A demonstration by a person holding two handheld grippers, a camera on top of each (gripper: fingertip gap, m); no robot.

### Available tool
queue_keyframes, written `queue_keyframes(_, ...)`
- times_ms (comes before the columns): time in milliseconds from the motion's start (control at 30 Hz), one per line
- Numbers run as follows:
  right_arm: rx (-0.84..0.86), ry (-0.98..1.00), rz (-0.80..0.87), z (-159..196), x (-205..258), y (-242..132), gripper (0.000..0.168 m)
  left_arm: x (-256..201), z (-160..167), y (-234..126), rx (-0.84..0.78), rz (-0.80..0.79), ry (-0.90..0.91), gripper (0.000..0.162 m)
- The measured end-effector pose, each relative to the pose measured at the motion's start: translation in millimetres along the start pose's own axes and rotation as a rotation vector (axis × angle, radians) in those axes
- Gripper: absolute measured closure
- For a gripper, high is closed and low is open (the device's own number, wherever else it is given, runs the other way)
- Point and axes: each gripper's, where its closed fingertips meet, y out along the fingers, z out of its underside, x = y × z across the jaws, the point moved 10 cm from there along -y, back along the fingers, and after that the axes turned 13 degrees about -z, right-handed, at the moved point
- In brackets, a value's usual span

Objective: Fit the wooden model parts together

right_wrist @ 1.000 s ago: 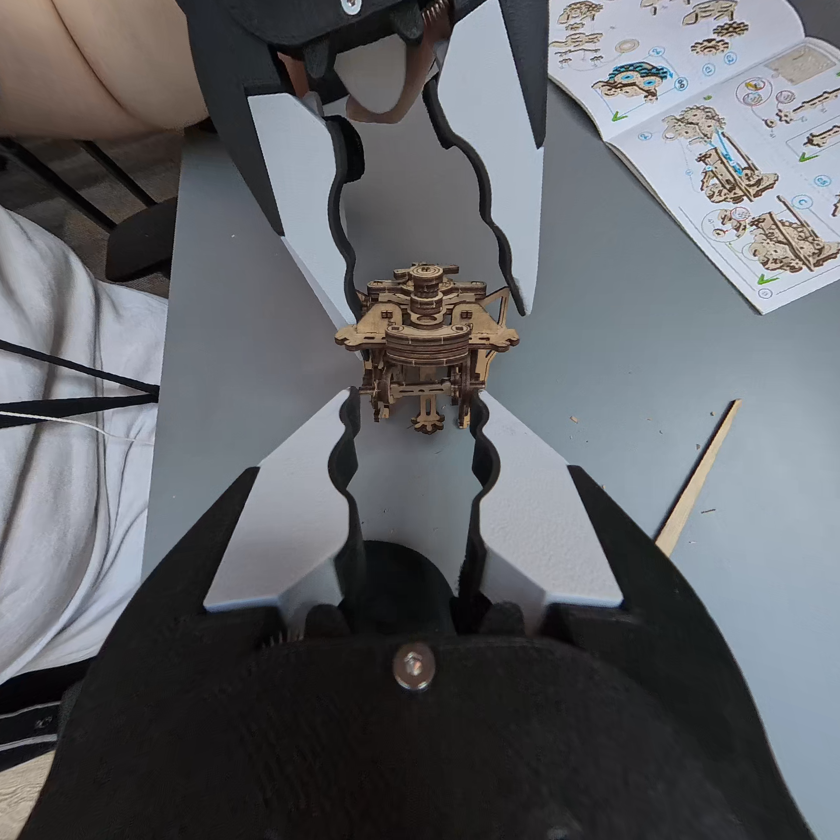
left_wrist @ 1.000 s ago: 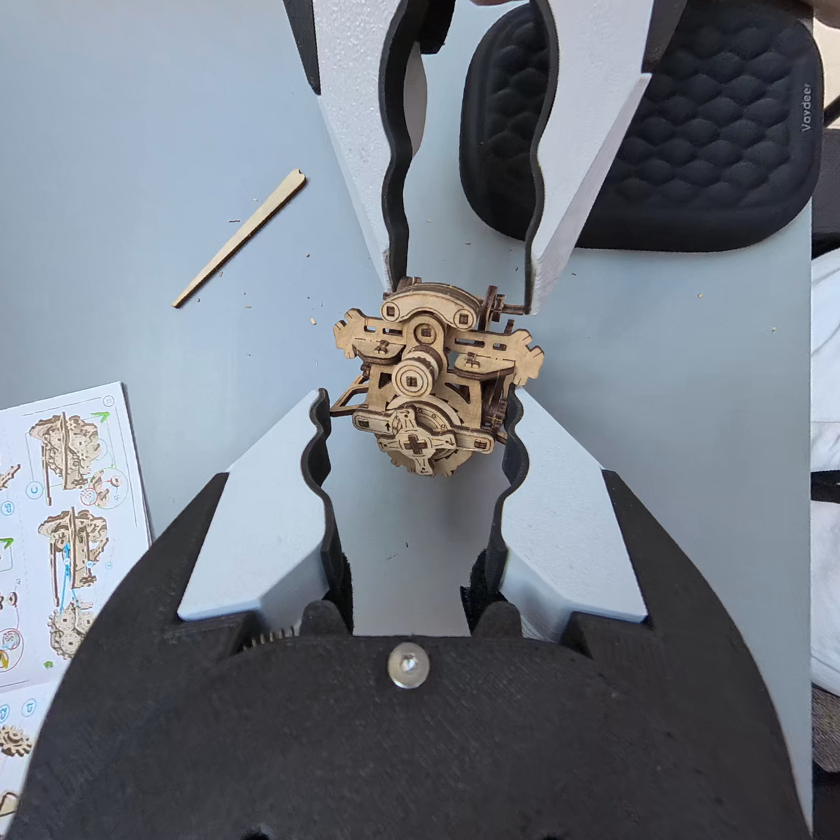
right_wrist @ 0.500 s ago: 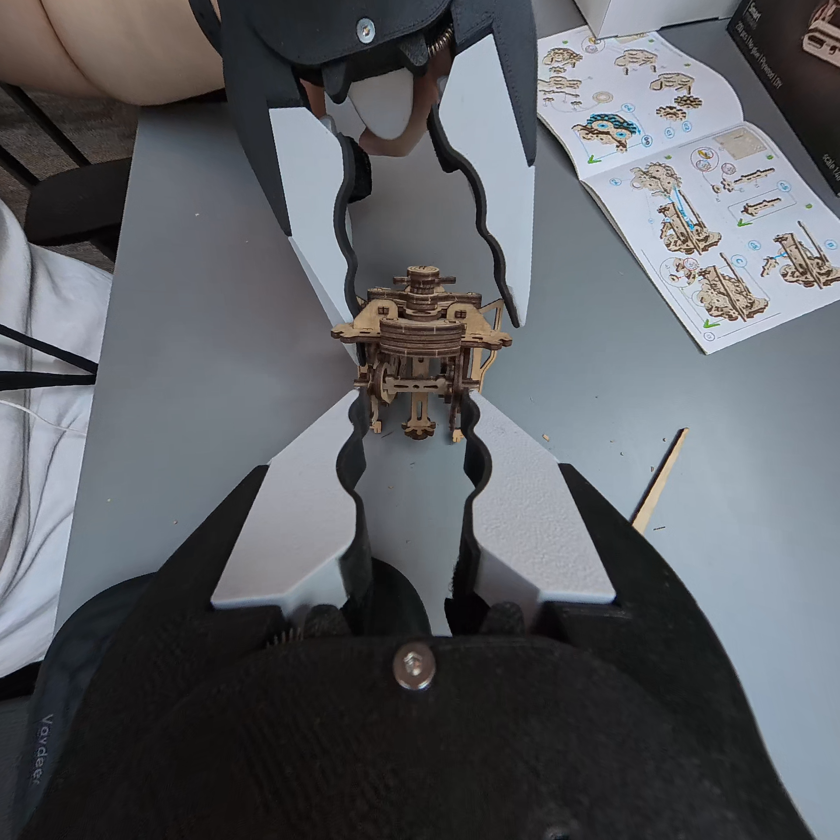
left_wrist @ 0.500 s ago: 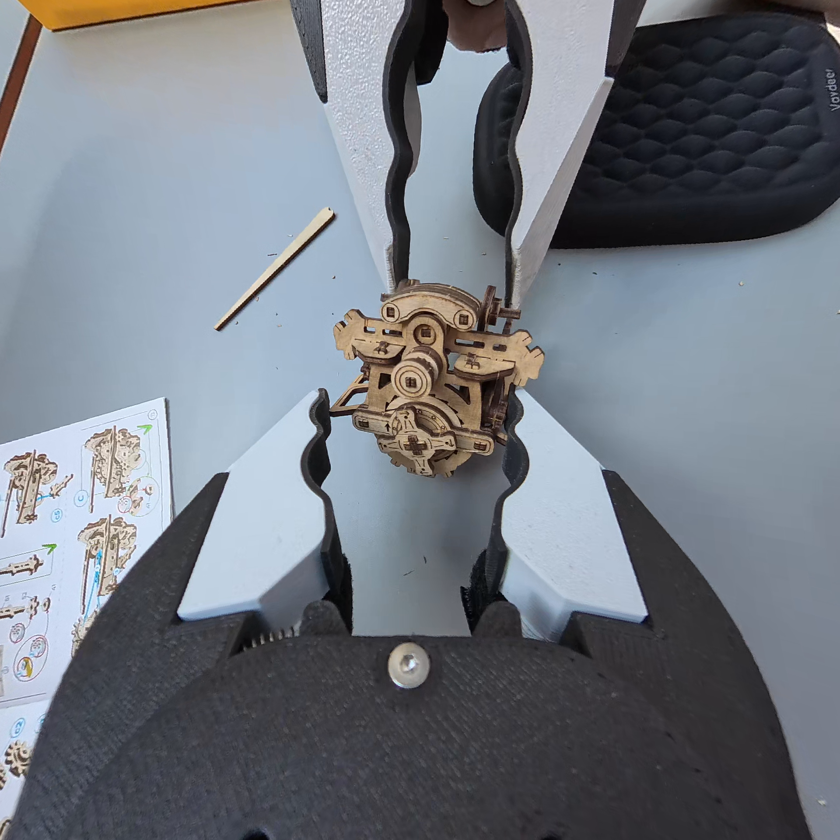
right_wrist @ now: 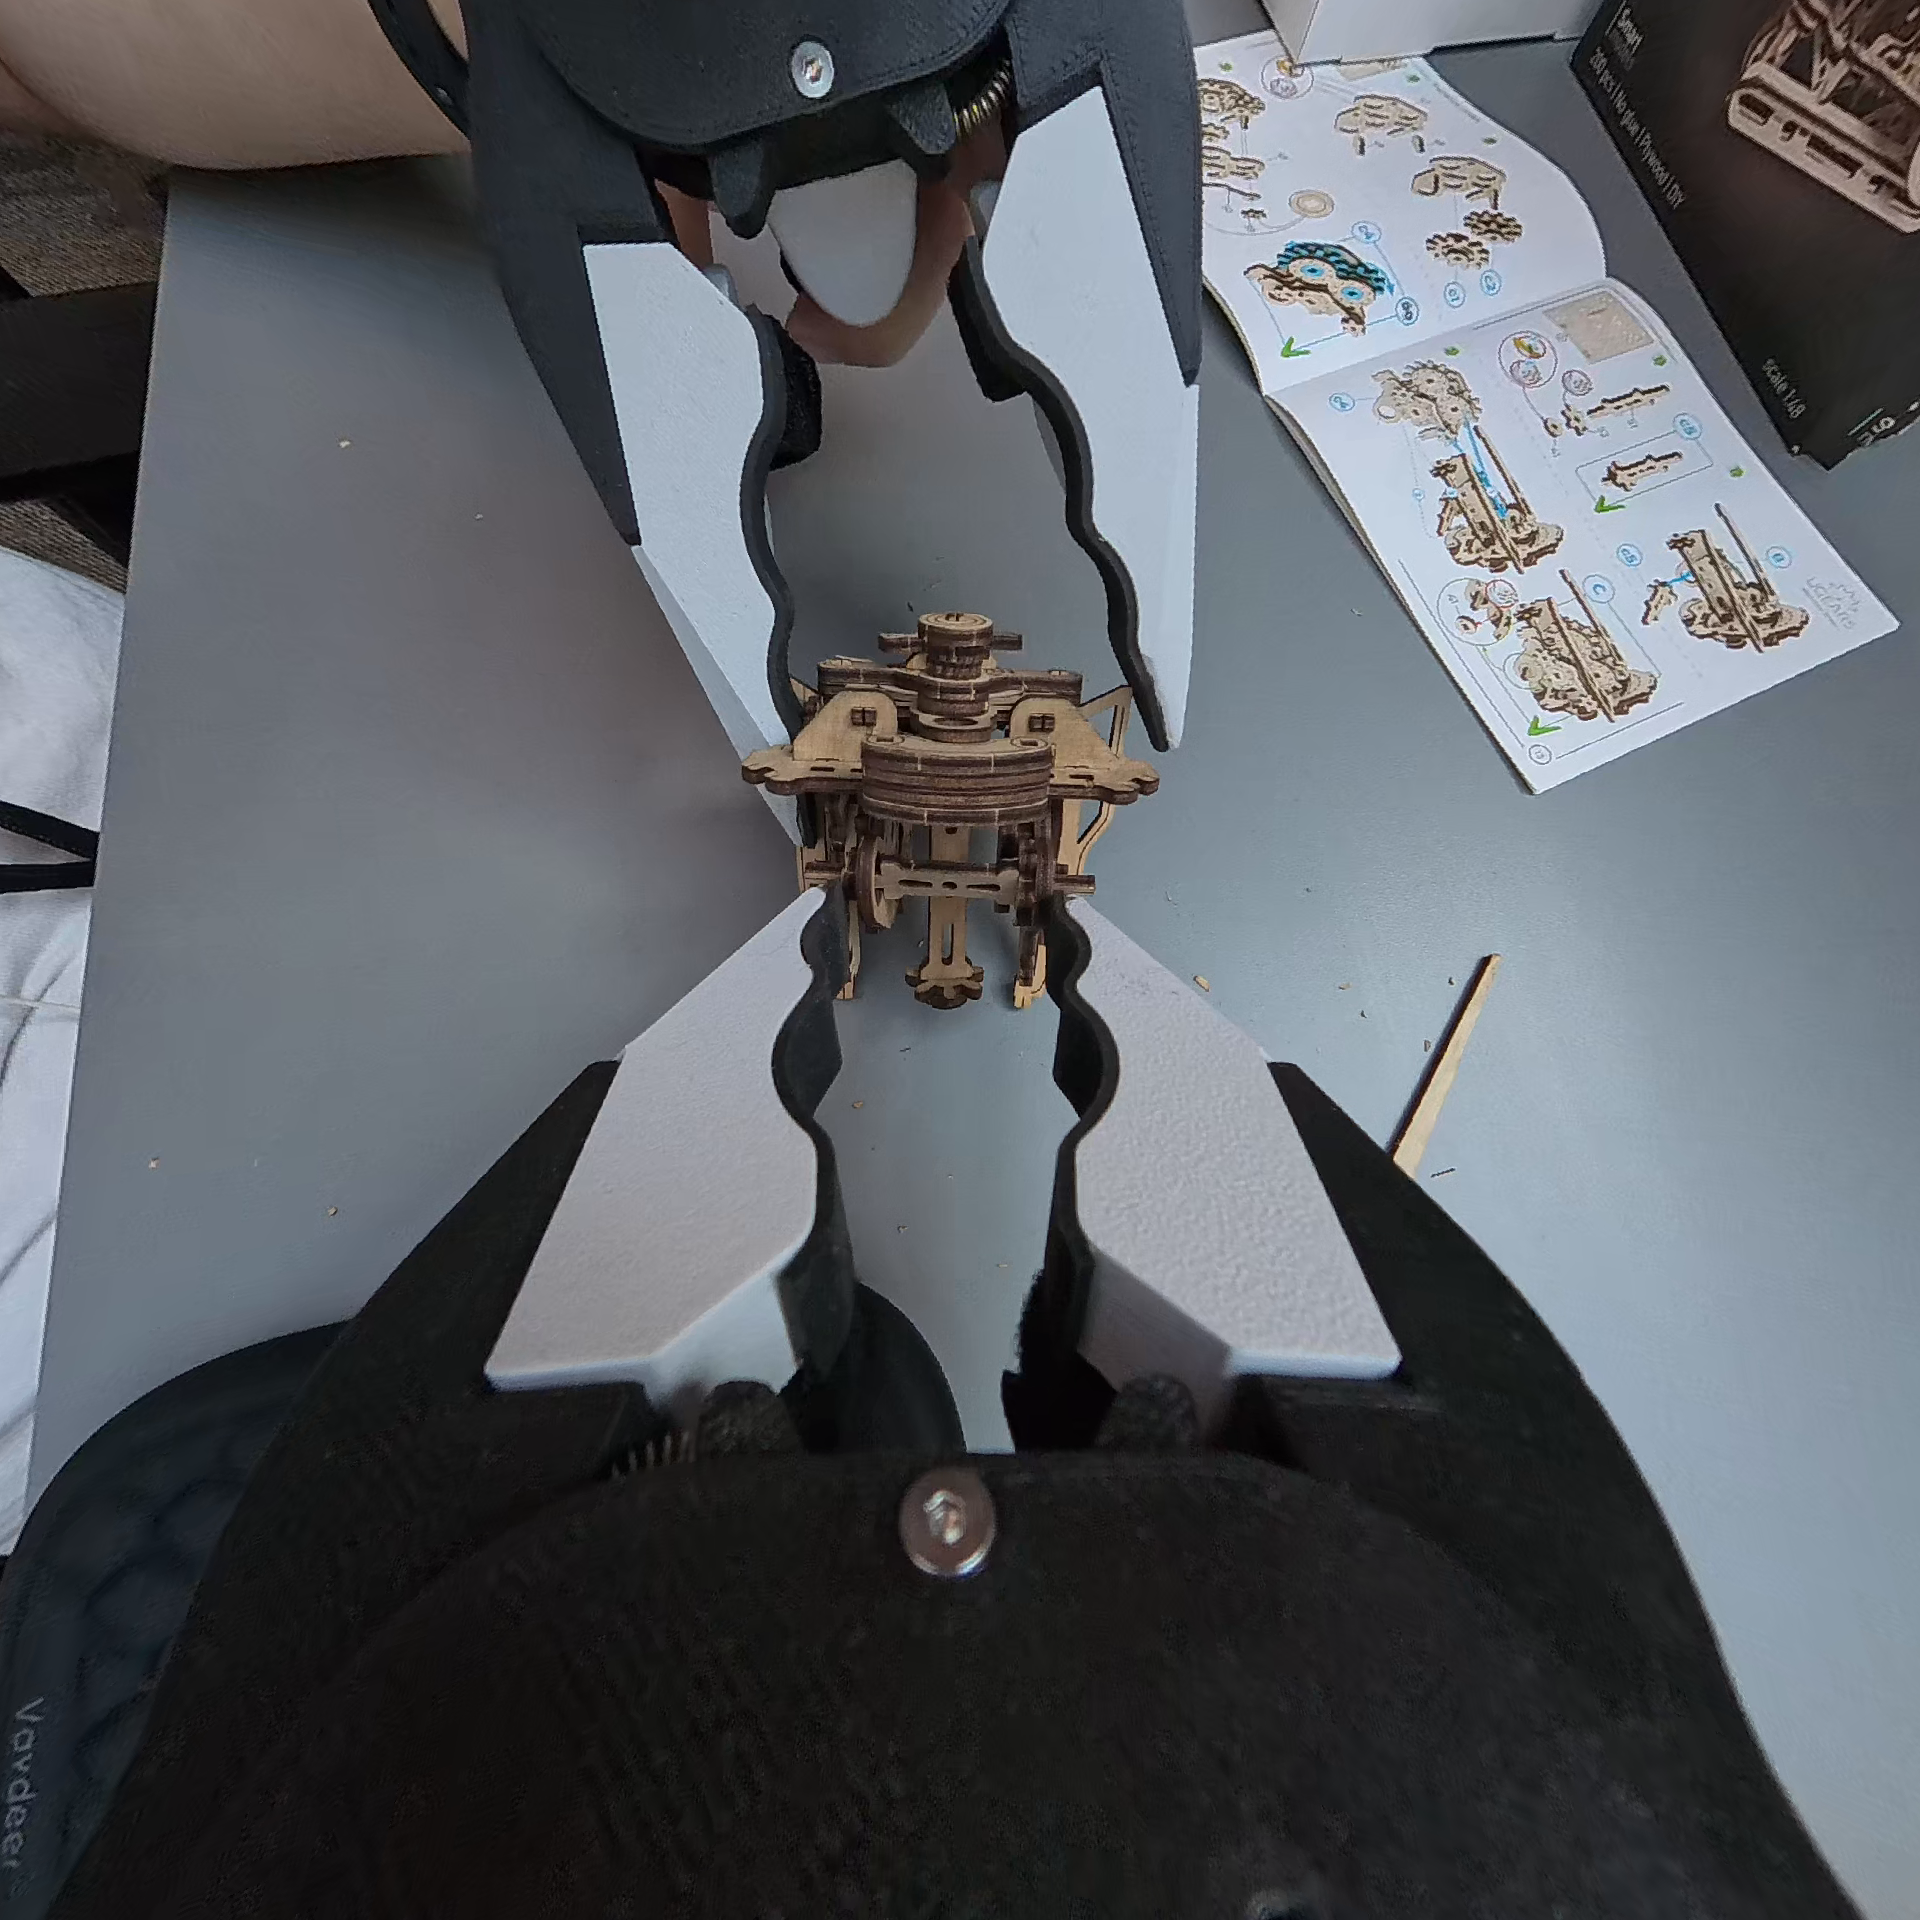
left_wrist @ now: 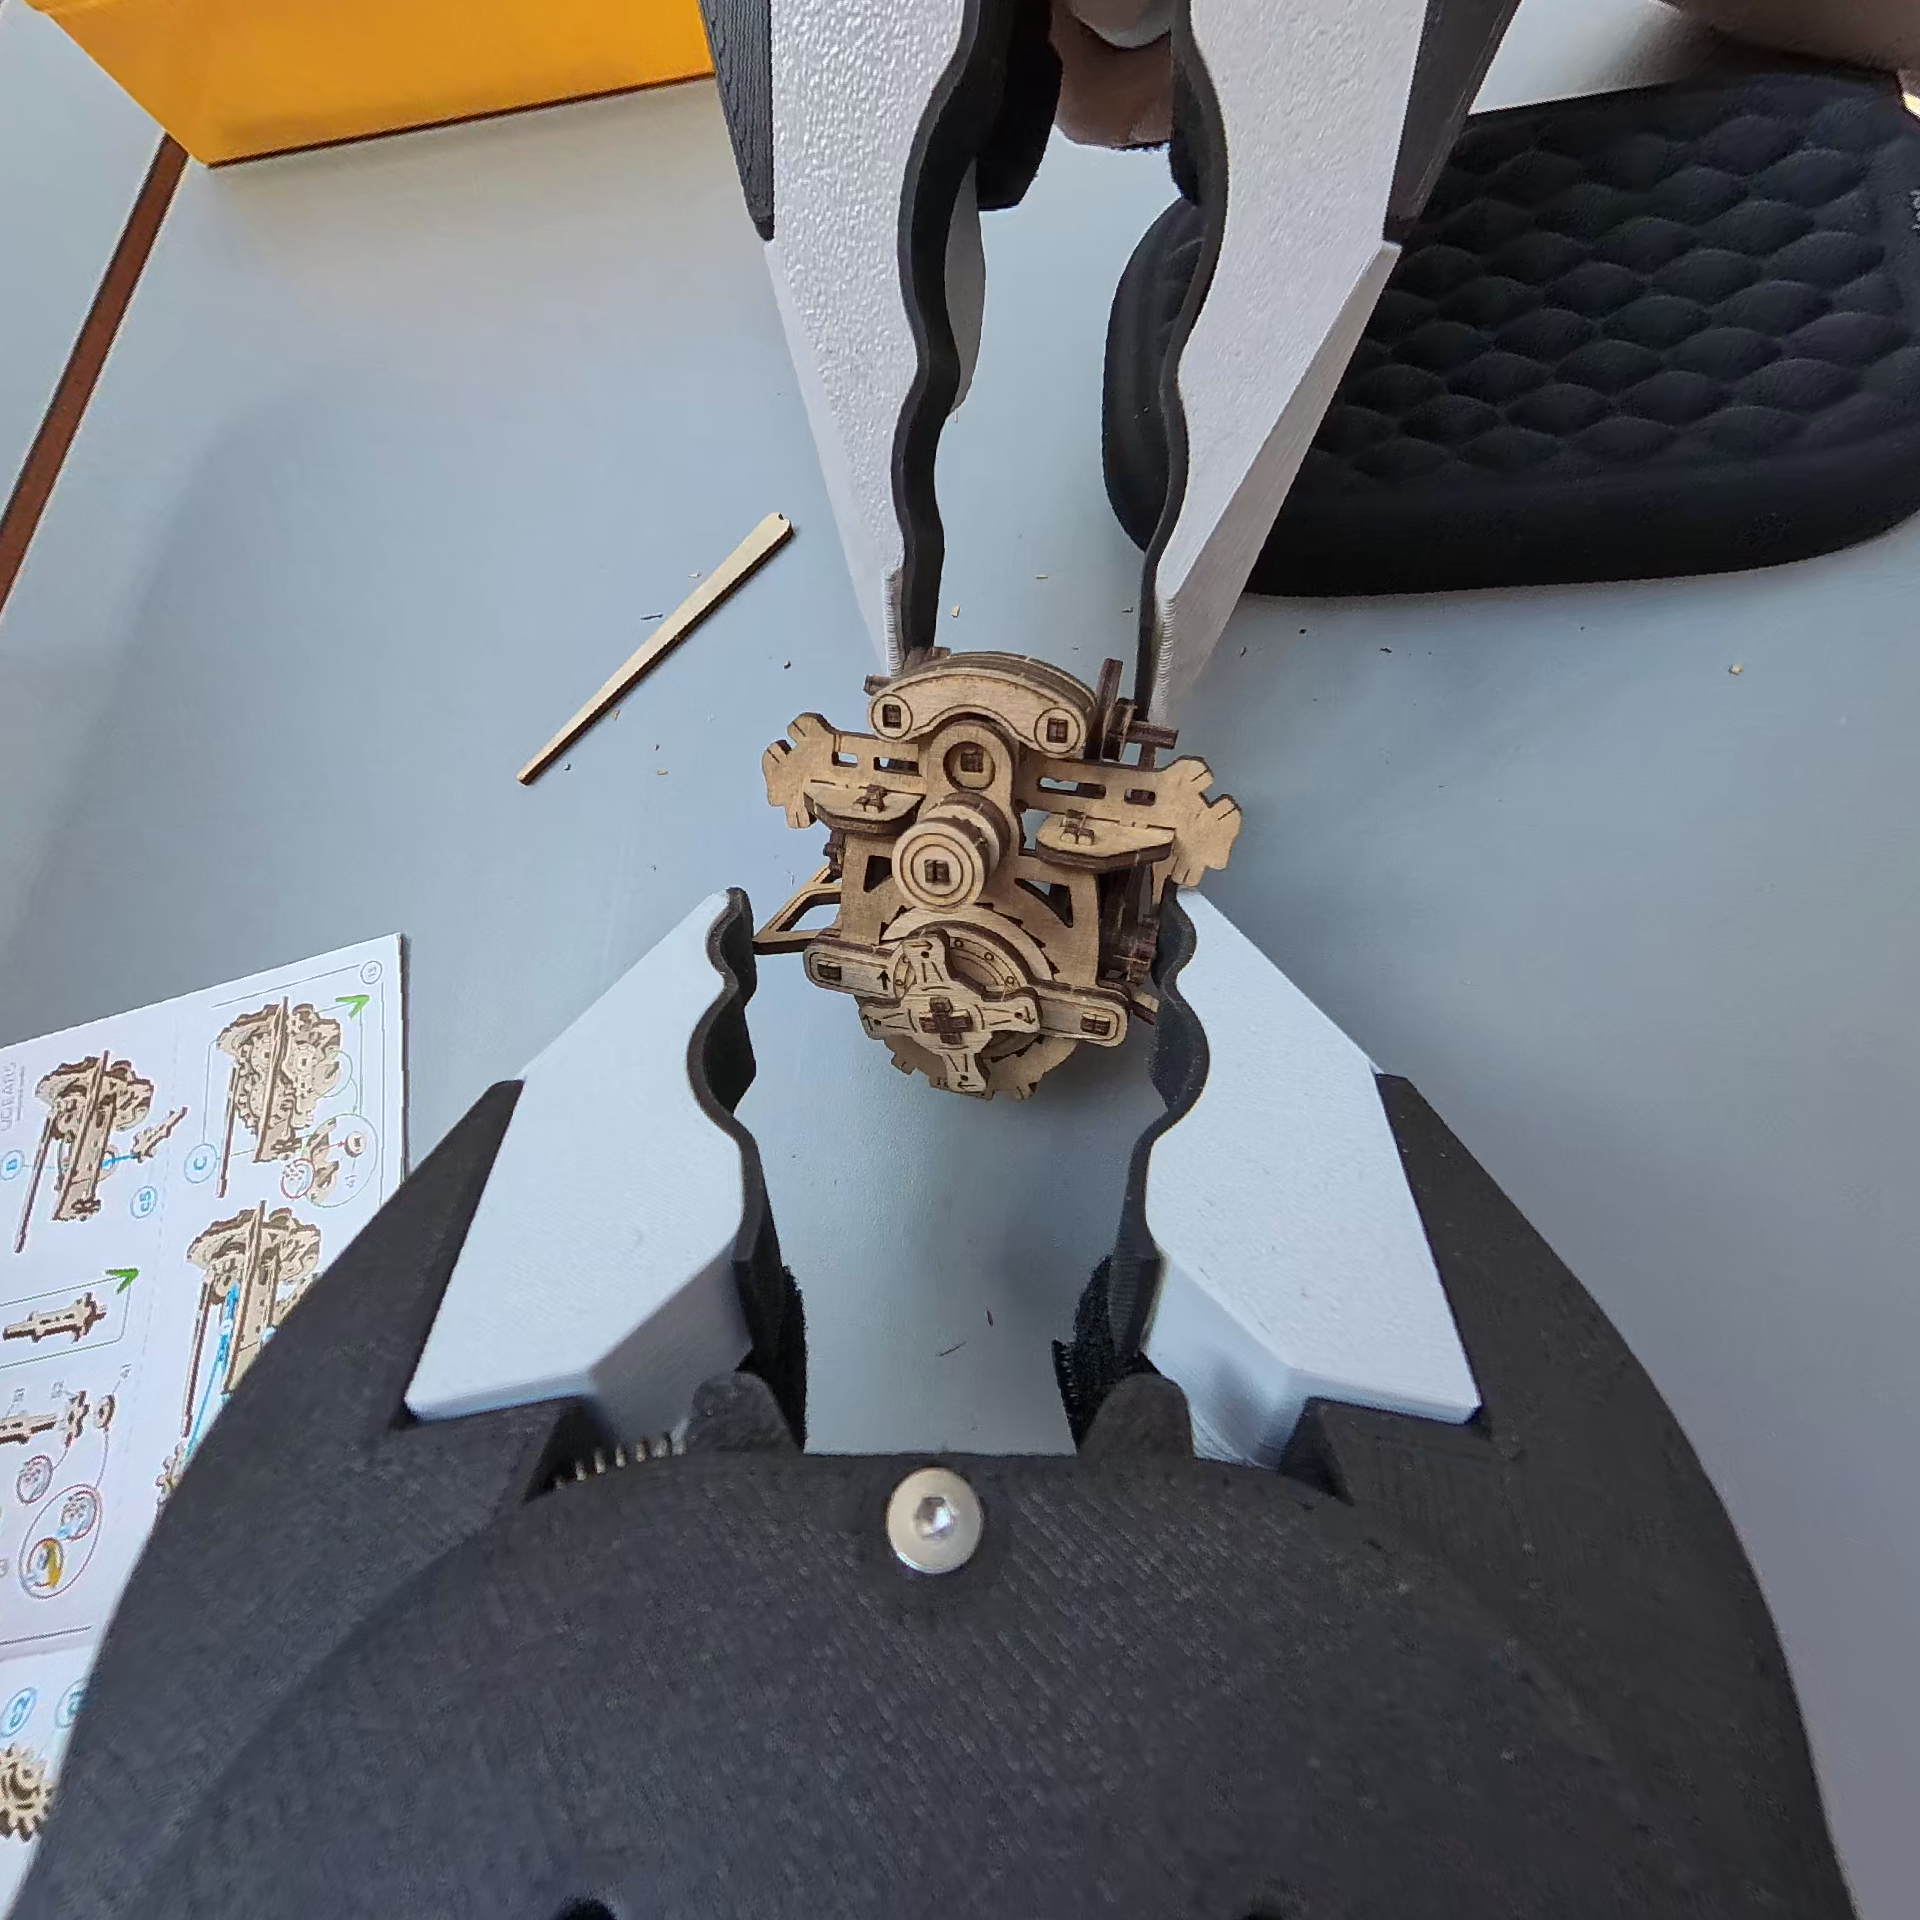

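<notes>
A small wooden gear model (left_wrist: 987, 894) hangs above the grey table (left_wrist: 364, 468), held between both grippers. My left gripper (left_wrist: 951, 920) is shut on its wide lower body, one finger against each side. My right gripper (right_wrist: 940, 909) is shut on the model's (right_wrist: 945, 790) narrower end with the axle and small gears. In the left wrist view the right gripper (left_wrist: 1034, 655) comes in from the top onto the arched end. In the right wrist view the left gripper (right_wrist: 971, 722) comes in from the top.
A thin wooden stick (left_wrist: 655, 649) lies on the table left of the model. An open instruction booklet (left_wrist: 156, 1195) lies near the left edge. A black padded cushion (left_wrist: 1610, 343), a yellow box (left_wrist: 364, 62) and a dark kit box (right_wrist: 1787, 187) sit at the table's edges. The thin wooden stick (left_wrist: 655, 649) lies around 11 cm away from my left fingertips. The right camera catches it too, in the right wrist view (right_wrist: 1415, 1126).
The right gripper's fingers have closed in a little on the model. Both grippers have shifted over the table with it, bringing the yellow box and the kit box into view.
</notes>
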Motion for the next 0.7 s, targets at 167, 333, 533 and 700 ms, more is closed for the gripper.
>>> queue_keyframes(167,0.009,0.005,-0.006,0.4,0.5,0.0,0.133,-0.4,1.2,0.8,-0.013,0.010,-0.003,0.086)
queue_keyframes(333,0.015,-0.007,0.000,-0.5,2.0,0.1,0.133,-0.8,1.9,0.6,-0.020,0.007,0.008,0.086)
queue_keyframes(533,0.029,-0.023,0.008,-1.5,4.3,0.4,0.134,-1.6,1.7,0.4,-0.020,0.001,0.019,0.086)
queue_keyframes(700,0.029,0.005,-0.010,0.2,1.7,1.5,0.133,0.0,2.9,1.1,-0.016,0.012,0.000,0.086)
